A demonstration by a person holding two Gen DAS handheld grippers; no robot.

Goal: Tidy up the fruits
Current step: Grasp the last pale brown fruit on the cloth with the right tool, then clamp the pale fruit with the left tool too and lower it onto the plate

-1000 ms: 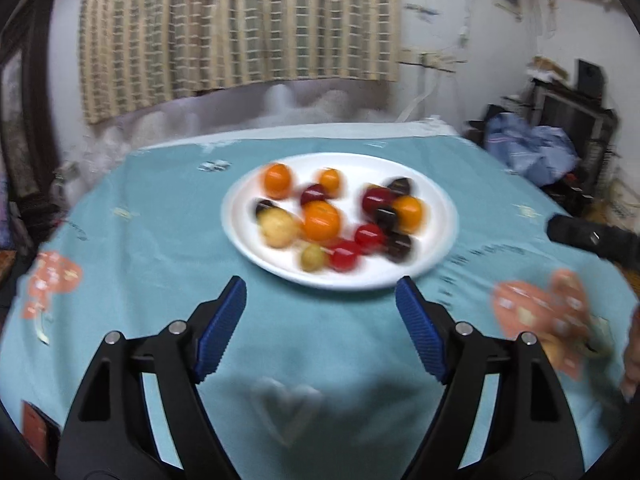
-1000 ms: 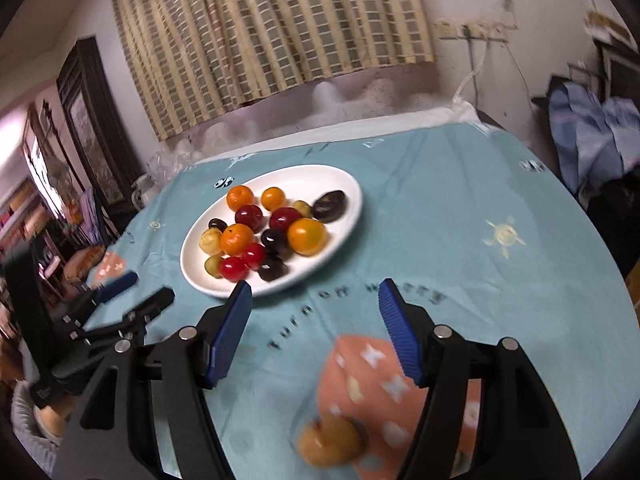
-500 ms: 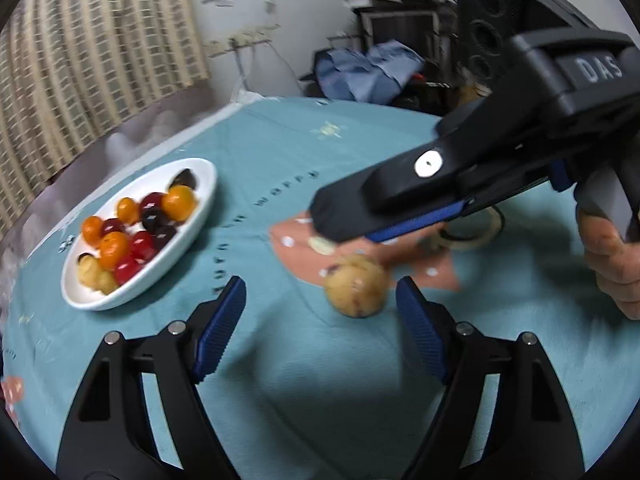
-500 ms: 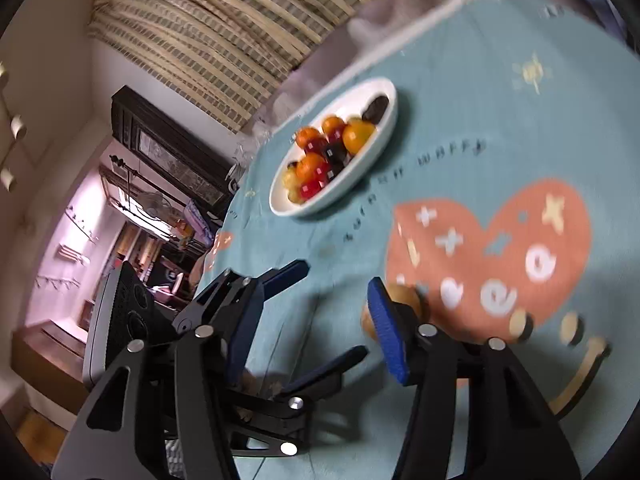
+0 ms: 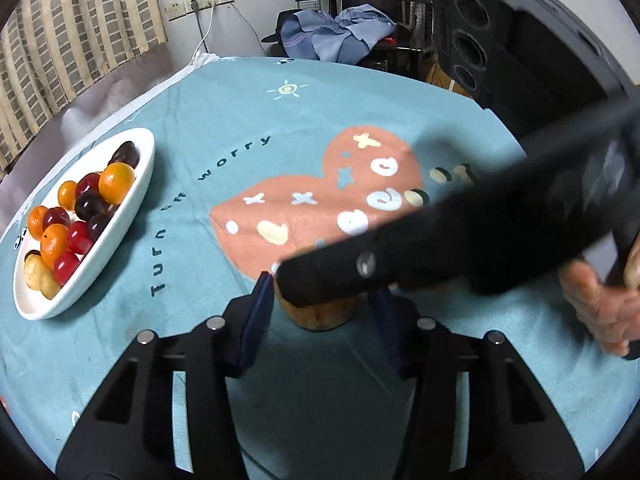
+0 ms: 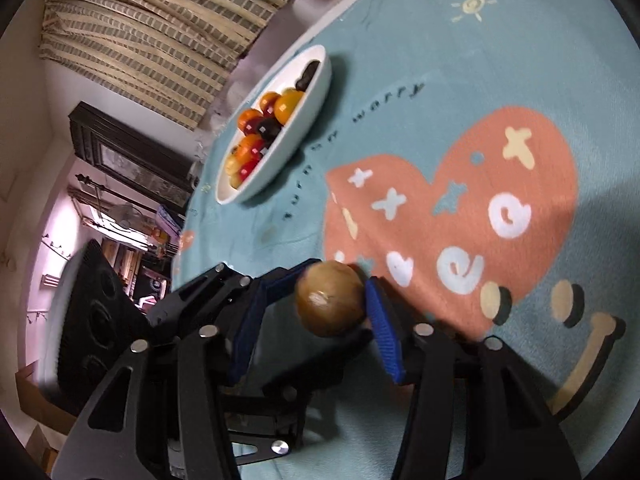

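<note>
A round brown fruit (image 5: pixel 320 316) lies on the teal cloth at the edge of its orange heart print. My left gripper (image 5: pixel 322 296) straddles it with the jaws closing, and a thin gap shows at each blue pad. Across its top lies the black finger (image 5: pixel 360 268) of my right gripper, held by a hand (image 5: pixel 600 304). In the right wrist view the fruit (image 6: pixel 330 304) sits between the closing jaws of my right gripper (image 6: pixel 316 300). The right pad (image 6: pixel 380 328) touches it; the left pad stands off. A white plate (image 5: pixel 120 236) (image 6: pixel 296 132) holds several small fruits (image 5: pixel 84 216).
A black speaker cabinet (image 5: pixel 500 40) and a heap of blue clothes (image 5: pixel 340 36) stand beyond the table's far edge. A striped curtain (image 6: pixel 160 20) hangs behind the plate. The printed teal cloth (image 5: pixel 240 92) covers the round table.
The left view swung from the plate to the brown fruit. Both grippers came down around that fruit from opposite sides and their jaws narrowed. The right gripper's finger now covers the fruit's top.
</note>
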